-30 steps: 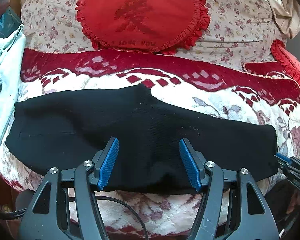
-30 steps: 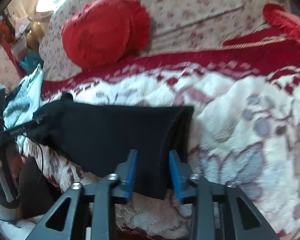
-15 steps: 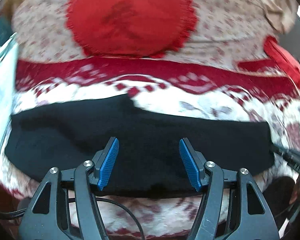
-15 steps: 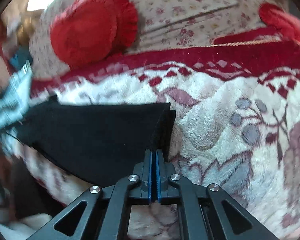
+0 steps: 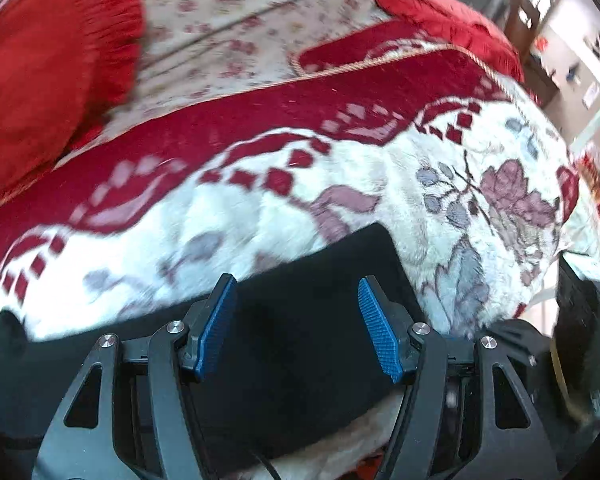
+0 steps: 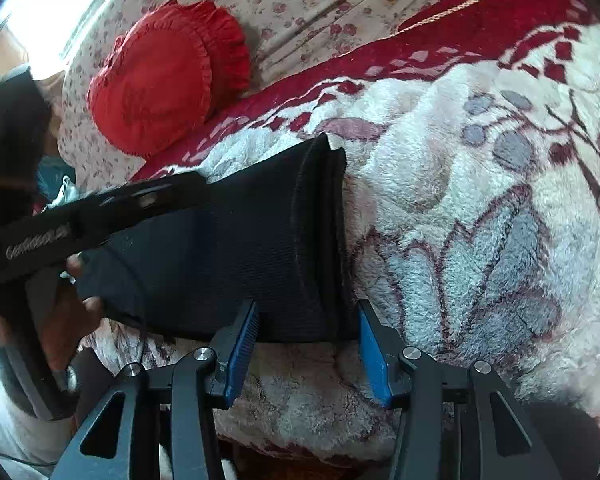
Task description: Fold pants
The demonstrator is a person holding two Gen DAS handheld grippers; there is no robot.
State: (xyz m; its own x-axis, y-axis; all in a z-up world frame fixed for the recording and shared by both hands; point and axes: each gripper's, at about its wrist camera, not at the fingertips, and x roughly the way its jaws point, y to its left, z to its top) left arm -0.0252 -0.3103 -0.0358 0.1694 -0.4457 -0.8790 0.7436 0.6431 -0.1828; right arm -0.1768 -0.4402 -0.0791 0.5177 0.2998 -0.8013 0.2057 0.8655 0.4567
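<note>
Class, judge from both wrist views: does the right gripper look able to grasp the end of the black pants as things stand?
Probably yes: the right gripper is open, nothing blocks the pants end ahead.

Your pants (image 6: 236, 256) are matt black knit cloth with a fine ribbed texture. Under them, the blanket (image 6: 480, 208) is thick, fluffy plush, its red border velvety. The red cushion (image 6: 160, 80) is soft cloth with a frilled edge. Your fingers (image 6: 240, 344) carry ridged blue plastic pads on smooth black plastic arms with shiny metal screws.
</note>
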